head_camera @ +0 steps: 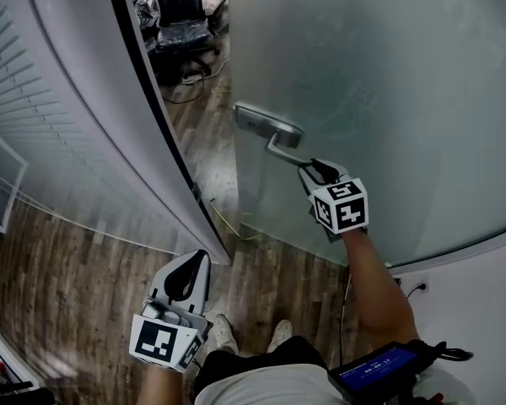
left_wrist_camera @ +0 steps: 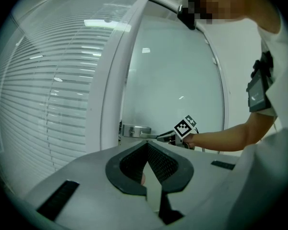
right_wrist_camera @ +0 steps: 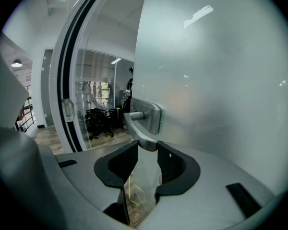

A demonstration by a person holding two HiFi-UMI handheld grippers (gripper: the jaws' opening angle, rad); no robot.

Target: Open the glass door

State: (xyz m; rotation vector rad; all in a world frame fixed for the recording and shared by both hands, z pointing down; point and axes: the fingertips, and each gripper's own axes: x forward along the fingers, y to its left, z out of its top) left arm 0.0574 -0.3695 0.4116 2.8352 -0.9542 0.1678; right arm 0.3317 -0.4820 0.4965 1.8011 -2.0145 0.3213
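The frosted glass door [head_camera: 388, 74] stands ajar, with a gap to the dark door frame [head_camera: 152, 116]. Its metal lever handle [head_camera: 278, 137] sticks out towards me. My right gripper [head_camera: 308, 169] is shut on the free end of the handle [right_wrist_camera: 141, 128], and its pads [right_wrist_camera: 169, 164] sit on both sides of the lever. Low by my body, my left gripper [head_camera: 188, 264] is shut and holds nothing; its tips meet in the left gripper view [left_wrist_camera: 148, 146]. That view also shows the handle [left_wrist_camera: 137, 131] and the right gripper [left_wrist_camera: 168, 137] on it.
A white wall panel with blinds [head_camera: 34, 99] runs along the left of the frame. Through the gap I see a black office chair [head_camera: 181, 11] and wood floor. A yellow cable [head_camera: 223, 222] lies at the door's foot. My shoes [head_camera: 253, 336] are below.
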